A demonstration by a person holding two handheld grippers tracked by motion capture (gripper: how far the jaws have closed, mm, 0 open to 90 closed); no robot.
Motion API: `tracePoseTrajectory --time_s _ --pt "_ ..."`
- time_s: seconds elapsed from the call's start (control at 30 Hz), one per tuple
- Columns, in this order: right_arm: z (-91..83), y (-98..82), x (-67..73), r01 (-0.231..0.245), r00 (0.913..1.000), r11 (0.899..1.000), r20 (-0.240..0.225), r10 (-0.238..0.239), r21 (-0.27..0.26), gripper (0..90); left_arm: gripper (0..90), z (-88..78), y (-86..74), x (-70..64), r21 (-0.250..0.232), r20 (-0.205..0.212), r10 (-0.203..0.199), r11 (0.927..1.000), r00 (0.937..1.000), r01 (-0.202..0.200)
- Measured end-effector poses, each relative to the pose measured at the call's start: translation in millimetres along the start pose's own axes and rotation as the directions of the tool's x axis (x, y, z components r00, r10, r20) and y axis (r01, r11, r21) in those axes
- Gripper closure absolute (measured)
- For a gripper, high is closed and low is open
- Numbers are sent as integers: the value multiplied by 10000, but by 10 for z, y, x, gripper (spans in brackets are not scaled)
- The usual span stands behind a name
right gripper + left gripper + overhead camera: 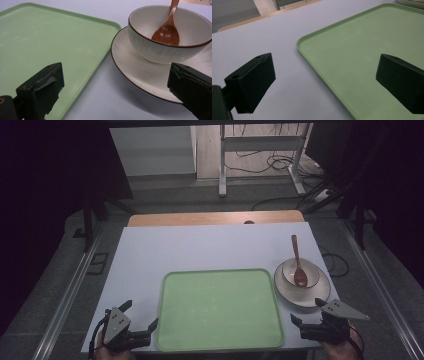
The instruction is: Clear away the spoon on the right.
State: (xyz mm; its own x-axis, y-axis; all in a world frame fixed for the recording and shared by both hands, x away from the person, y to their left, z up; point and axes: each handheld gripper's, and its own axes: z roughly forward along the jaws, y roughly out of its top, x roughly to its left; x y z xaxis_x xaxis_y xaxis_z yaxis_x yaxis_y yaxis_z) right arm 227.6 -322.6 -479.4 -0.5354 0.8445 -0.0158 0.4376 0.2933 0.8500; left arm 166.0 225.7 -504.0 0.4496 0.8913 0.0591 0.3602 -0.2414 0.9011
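Observation:
A green tray (pixel 220 307) lies at the front middle of the white table. To its right a cream plate (pixel 300 296) carries a cream bowl (pixel 311 270) with a wooden spoon (pixel 296 255) leaning in it. My left gripper (pixel 140 315) hovers at the tray's near left corner, open, its jaws astride the tray rim (pixel 367 42) in the left gripper view. At the near right corner my right gripper (pixel 307 311) is open and holds nothing. Its own view has the tray (pixel 50 37) on the left, with the plate (pixel 135 67), bowl (pixel 160 50) and spoon (pixel 167 32) on the right.
The white tabletop (pixel 200 245) stretches back to a wooden strip (pixel 215 218) along its far edge. Beyond it a metal frame (pixel 222 165) stands on the floor among cables (pixel 280 162). Dark curtains flank both sides.

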Motion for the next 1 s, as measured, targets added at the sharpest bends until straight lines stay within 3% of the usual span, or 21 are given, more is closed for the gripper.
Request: tracePoseTrajectory --time_s 1.0 --pt "35 73 -46 -189 9995 9998 242 187 49 18 15 1 15 -18 -83 71 99 9999 9999 -98"
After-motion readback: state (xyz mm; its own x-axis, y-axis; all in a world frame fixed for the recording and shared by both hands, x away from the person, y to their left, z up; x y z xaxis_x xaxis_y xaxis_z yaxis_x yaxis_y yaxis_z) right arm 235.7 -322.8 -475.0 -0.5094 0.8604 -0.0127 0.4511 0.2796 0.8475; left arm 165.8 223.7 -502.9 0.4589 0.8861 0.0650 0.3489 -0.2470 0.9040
